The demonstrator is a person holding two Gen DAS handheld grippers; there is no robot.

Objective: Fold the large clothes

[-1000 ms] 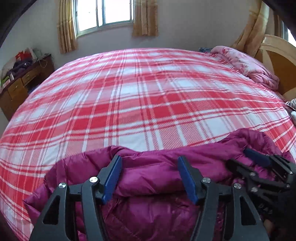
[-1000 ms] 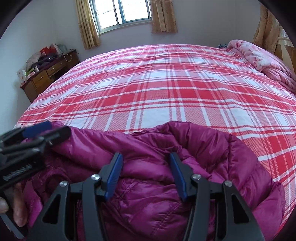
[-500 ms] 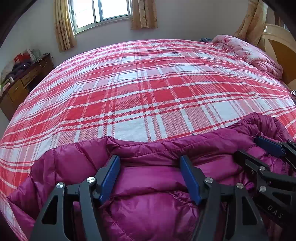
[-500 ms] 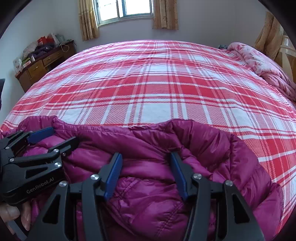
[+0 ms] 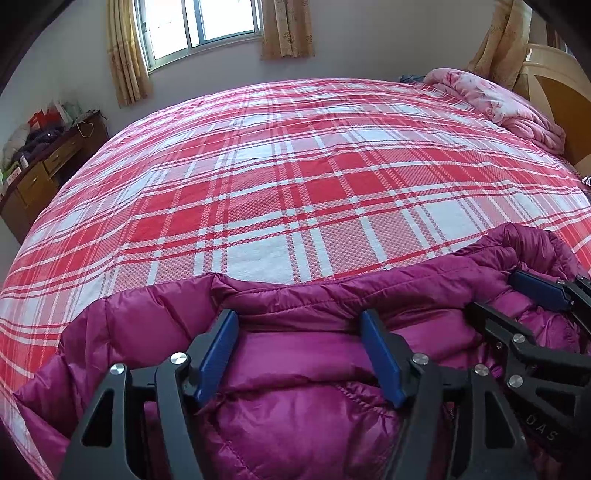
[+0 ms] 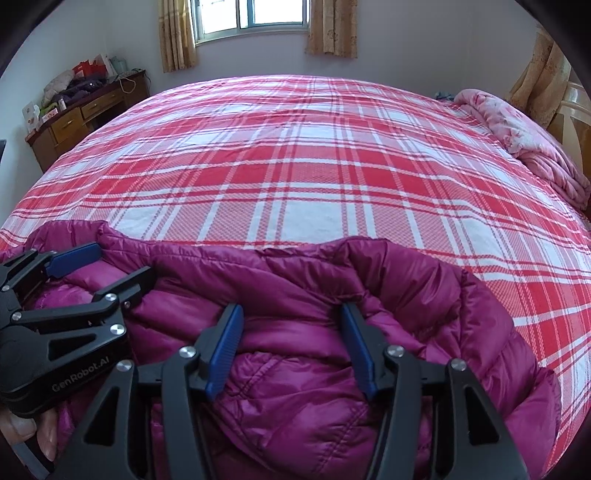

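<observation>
A magenta puffer jacket lies bunched on the near part of a red and white plaid bed. It also fills the lower right wrist view. My left gripper is open, its blue pads straddling a fold near the jacket's far edge. My right gripper is open, its pads either side of a padded fold. Each gripper shows in the other's view, the right one at the left view's right edge, the left one at the right view's left edge, both open over the jacket.
A pink floral quilt lies bundled at the bed's far right by a wooden headboard. A cluttered wooden desk stands at the far left wall. A curtained window is behind the bed.
Both grippers moved forward and lower over the jacket. The jacket's far edge is spread out flatter on the bed. Both grippers stay open.
</observation>
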